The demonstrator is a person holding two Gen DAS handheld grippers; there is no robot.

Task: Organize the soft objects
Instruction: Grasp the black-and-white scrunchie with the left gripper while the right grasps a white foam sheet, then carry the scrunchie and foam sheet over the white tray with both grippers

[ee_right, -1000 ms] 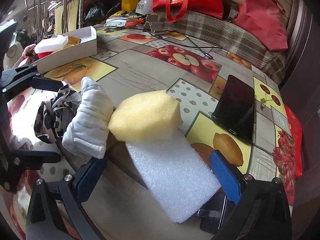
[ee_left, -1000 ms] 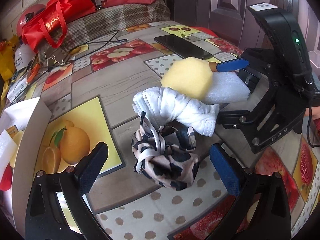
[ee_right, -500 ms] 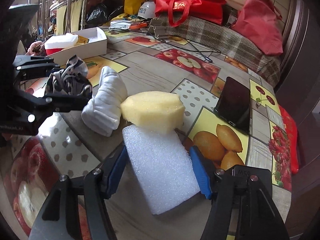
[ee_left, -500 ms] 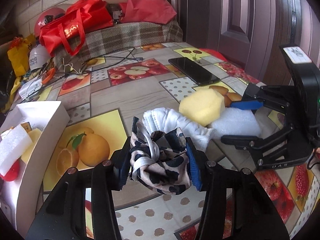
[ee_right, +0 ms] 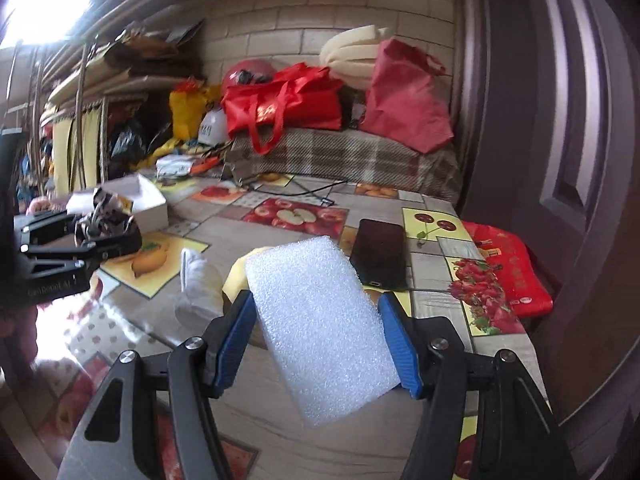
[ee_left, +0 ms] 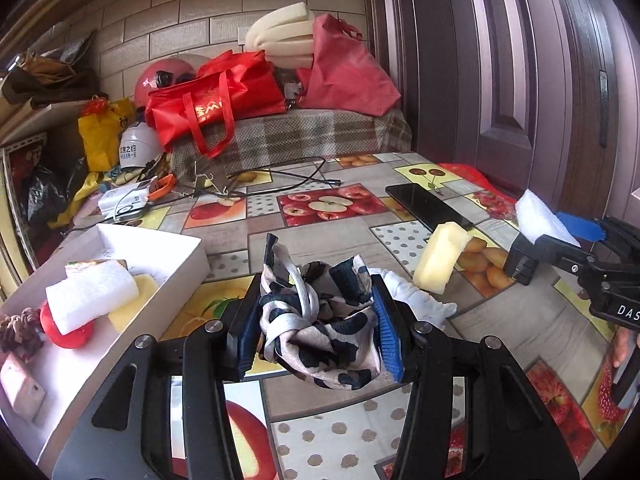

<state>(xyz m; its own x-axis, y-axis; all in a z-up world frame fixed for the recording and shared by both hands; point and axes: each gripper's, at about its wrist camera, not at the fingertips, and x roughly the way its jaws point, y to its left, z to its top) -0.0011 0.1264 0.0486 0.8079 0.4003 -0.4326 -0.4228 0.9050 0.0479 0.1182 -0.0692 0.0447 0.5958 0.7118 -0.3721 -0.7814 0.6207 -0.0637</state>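
My left gripper point(ee_left: 316, 332) is shut on a black-and-cream patterned cloth bundle point(ee_left: 320, 320) and holds it above the table; it also shows in the right wrist view point(ee_right: 104, 216). My right gripper point(ee_right: 324, 340) is shut on a white foam block point(ee_right: 320, 328) lifted off the table, seen from the left wrist view point(ee_left: 538, 222) at far right. A yellow sponge point(ee_left: 440, 256) and a white folded cloth point(ee_left: 416, 300) lie on the table between the grippers. A white box point(ee_left: 172, 280) at left holds a white foam piece point(ee_left: 90, 294), a red ball and other soft items.
A black phone point(ee_left: 428, 206) lies on the fruit-print tablecloth at the back right. Cables, a metal clip and small packets lie at the back left. Red bags and helmets sit on a plaid-covered bench behind. A red bag point(ee_right: 508, 268) hangs off the table's right edge.
Both grippers closed on their objects and lifted: the left raised the patterned bundle, the right raised the white foam block off the table. The yellow sponge tipped and now lies free.
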